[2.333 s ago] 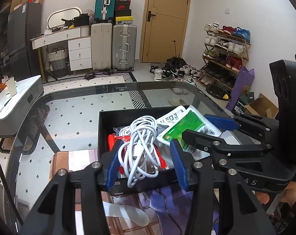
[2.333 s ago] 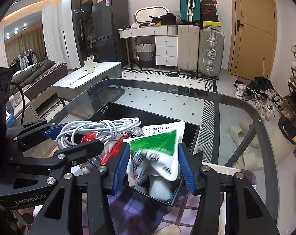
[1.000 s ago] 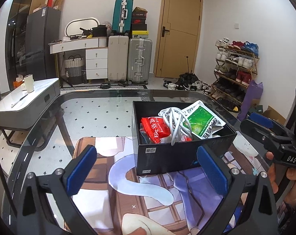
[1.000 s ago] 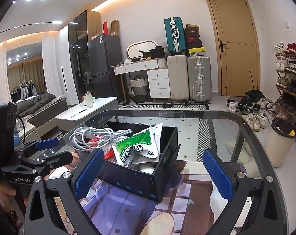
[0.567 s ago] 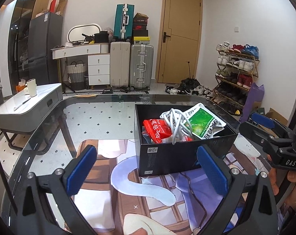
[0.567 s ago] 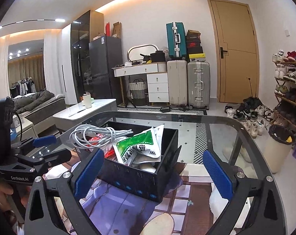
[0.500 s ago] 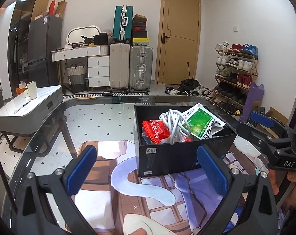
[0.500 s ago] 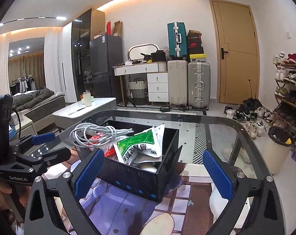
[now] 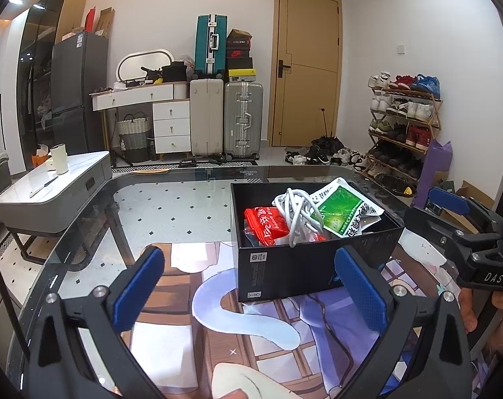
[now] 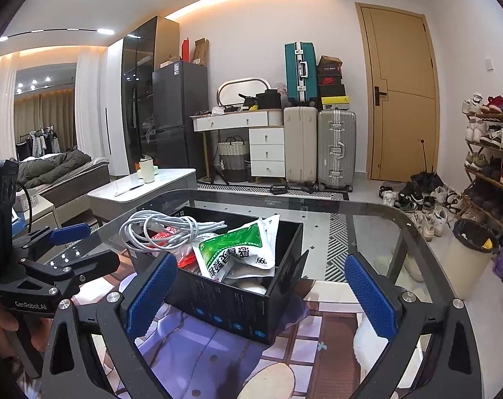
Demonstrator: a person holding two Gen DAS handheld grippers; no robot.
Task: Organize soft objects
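Note:
A black open box [image 9: 304,262] [image 10: 251,312] stands on a printed mat on the glass table. In it lie a coiled white cable [image 9: 296,214] [image 10: 166,229], a green and white pouch [image 9: 346,212] [image 10: 240,252] and a red packet [image 9: 266,226] [image 10: 185,259]. My left gripper [image 9: 248,291] is open and empty, held back from the box's near side; it also shows in the right wrist view [image 10: 72,246]. My right gripper [image 10: 259,294] is open and empty, back from the box; it also shows in the left wrist view [image 9: 451,212].
The glass table's rim [image 9: 125,179] curves round the far side. The printed mat [image 9: 258,326] covers the near part. Beyond stand a low white table [image 9: 52,186], suitcases [image 9: 225,116], a shoe rack [image 9: 401,126] and a bin [image 10: 467,259].
Both grippers have let go of the cable and the pouch, opened wide and drawn back from the box. In the last half second both views have shifted only slightly.

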